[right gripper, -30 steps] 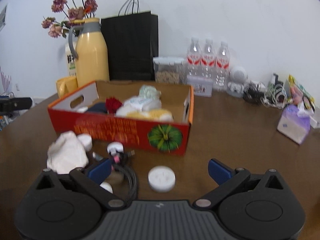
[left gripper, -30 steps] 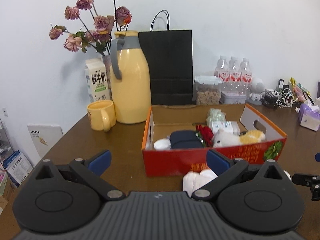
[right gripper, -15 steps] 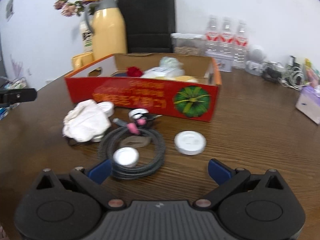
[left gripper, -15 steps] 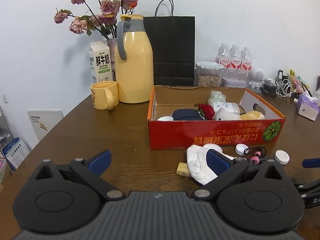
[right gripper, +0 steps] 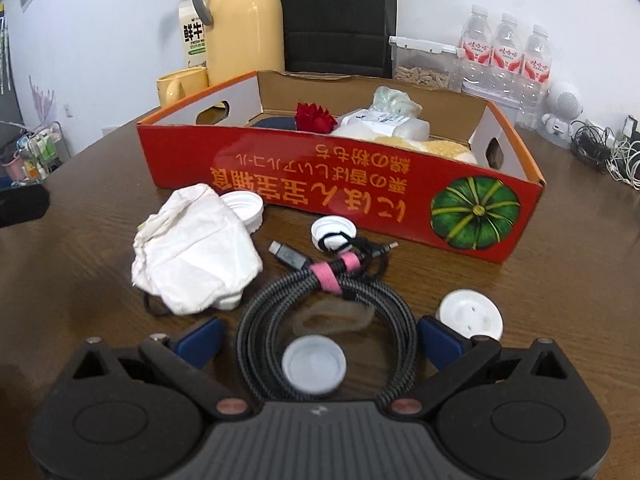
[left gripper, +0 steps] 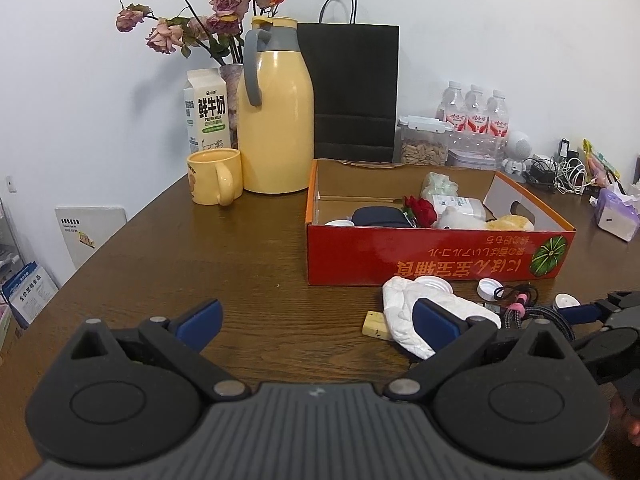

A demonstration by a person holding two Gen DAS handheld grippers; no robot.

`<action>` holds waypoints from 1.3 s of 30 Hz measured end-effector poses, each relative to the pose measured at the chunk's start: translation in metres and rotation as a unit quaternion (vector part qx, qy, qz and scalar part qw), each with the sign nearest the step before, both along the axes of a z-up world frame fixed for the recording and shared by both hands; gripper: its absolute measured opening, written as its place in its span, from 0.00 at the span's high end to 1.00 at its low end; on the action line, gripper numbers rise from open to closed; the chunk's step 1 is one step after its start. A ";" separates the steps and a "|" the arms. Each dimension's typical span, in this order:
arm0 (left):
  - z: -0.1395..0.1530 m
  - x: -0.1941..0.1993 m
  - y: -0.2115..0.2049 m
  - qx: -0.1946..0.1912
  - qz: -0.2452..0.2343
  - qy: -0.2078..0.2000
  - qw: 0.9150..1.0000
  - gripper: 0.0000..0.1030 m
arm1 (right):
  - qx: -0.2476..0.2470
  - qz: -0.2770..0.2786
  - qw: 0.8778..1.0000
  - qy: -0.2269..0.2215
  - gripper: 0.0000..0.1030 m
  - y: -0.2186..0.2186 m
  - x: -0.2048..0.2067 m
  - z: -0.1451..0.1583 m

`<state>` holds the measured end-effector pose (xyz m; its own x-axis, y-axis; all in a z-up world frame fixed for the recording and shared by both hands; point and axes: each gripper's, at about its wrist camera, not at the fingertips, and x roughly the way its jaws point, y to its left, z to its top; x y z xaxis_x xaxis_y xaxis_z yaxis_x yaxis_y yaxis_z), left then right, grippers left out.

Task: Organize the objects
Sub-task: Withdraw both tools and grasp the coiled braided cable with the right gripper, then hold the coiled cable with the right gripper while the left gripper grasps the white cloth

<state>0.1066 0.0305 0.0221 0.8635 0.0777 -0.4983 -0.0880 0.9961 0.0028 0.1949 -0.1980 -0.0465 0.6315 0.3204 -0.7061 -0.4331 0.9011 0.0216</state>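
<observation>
My left wrist camera sits low over the brown wooden table (left gripper: 248,248), facing the white wall, set back from the red cardboard box printed with a green pumpkin (left gripper: 432,258); my right wrist camera looks the same way from nearer, tilted down; both share that box (right gripper: 340,188), the crumpled white cloth (left gripper: 404,312) (right gripper: 192,256) and the tall yellow thermos jug (left gripper: 276,120) (right gripper: 244,24).

Plain white wall (left gripper: 480,20) fills the back, evenly lit, soft shadows at 11 o'clock. Dark brown wood-grain tabletop (left gripper: 248,264) spans the foreground, rounded edge at 9 o'clock. Beyond that edge, a white board (left gripper: 90,232) leans on the wall. Wire rack (right gripper: 36,152) of small items at 9 o'clock in right view.
</observation>
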 end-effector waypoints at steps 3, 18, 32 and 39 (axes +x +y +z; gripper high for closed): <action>0.000 0.000 0.001 -0.002 0.000 0.000 1.000 0.00 | 0.001 -0.001 1.000 -0.005 0.03 0.003 0.000 -0.001; -0.005 0.005 -0.001 -0.003 -0.003 0.010 1.000 0.00 | 0.029 -0.014 0.998 -0.063 0.18 -0.014 -0.016 0.012; -0.016 0.030 -0.032 -0.011 -0.049 0.029 0.998 0.00 | 0.041 -0.053 0.991 -0.120 0.18 -0.043 -0.028 0.023; -0.032 0.057 -0.063 0.006 -0.105 0.070 0.992 0.00 | 0.041 -0.056 0.988 -0.141 0.18 -0.045 -0.031 0.019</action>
